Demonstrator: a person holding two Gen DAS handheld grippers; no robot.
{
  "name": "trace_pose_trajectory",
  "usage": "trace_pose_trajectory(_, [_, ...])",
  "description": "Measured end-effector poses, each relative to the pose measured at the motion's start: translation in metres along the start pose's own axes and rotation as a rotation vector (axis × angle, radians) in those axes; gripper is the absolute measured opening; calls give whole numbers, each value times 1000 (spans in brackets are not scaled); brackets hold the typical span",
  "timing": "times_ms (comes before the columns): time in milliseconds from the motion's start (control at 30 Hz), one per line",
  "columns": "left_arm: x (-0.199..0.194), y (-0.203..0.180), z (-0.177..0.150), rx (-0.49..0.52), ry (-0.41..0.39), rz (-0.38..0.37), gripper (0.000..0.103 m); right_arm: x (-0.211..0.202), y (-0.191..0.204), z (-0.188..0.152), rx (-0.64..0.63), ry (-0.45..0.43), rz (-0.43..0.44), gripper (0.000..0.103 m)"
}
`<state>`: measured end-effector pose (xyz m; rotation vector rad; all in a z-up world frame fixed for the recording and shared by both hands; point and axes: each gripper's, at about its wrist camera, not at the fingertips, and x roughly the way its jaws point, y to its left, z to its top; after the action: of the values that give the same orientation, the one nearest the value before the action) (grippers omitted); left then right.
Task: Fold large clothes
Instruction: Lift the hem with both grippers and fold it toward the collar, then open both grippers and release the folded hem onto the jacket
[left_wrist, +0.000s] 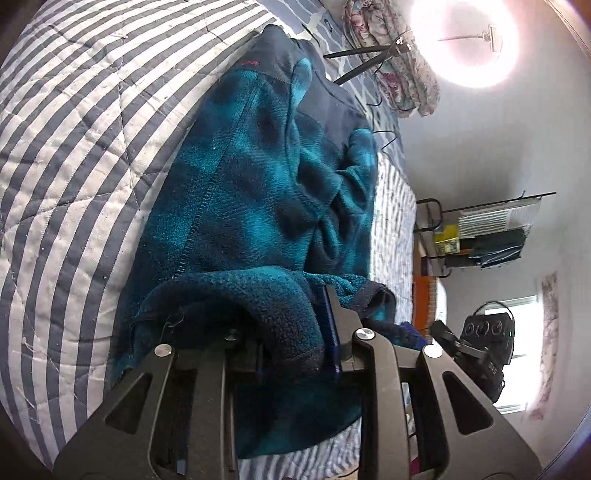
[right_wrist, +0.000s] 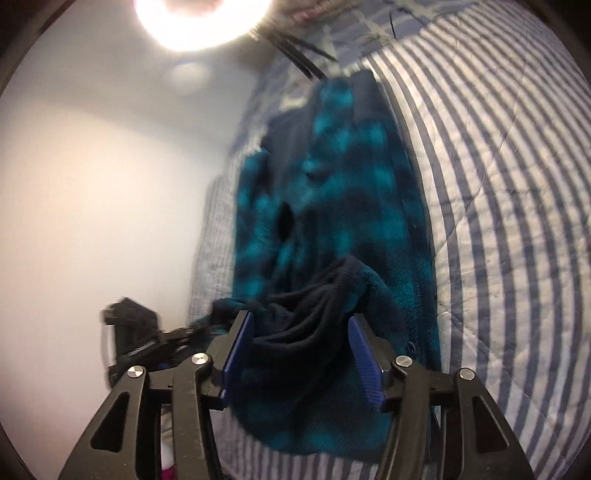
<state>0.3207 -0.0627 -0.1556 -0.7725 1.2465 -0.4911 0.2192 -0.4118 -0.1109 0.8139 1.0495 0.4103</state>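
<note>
Right wrist view: the right tongs (right_wrist: 301, 350) stand open around a bunched fleece (right_wrist: 332, 206) hem; the left tongs (left_wrist: 295, 332) pinch it, so the fold could sag unevenly.

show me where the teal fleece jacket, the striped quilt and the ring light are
teal fleece jacket (left_wrist: 258, 177): left wrist view, on its plaid body panel.
striped quilt (left_wrist: 81, 140): left wrist view, on bare stripes beside the jacket.
ring light (left_wrist: 436, 70): left wrist view, on its glowing ring.
</note>
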Motion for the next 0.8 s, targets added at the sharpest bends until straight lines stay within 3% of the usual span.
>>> trace_pose_trajectory(100, [-4, -2, 2, -16, 13, -18, 29, -27, 12, -9, -42, -17, 31, 55])
trace_pose_trajectory(167, [-8, -7, 1, -2, 19, -32, 36, -38, 32, -23, -145, -14, -11, 46])
trace_pose_trajectory(233, [-12, -11, 0, 13, 20, -47, 55, -38, 49, -40, -237, 11, -29, 36])
trace_pose_trajectory(300, [-17, -14, 0, 14, -4, -49, 62, -29, 62, -56, -312, 45, -35, 33])
trace_pose_trajectory(433, [-35, -19, 2, 20, -39, -62, 62, 9, 78, -78, -413, 113, -76, 29])
trace_pose_trajectory(533, [-53, -28, -1, 94, -66, -40, 62, 36, 85, -86, -473, 137, -122, 28])
trace_pose_trajectory(700, [-65, -42, -21, 299, -67, 71, 62, 55, 82, -86, -514, 140, -173, 29])
trace_pose_trajectory(800, [-49, -40, -24, 356, -56, 151, 62, 72, 75, -75, -507, 132, -220, 28])
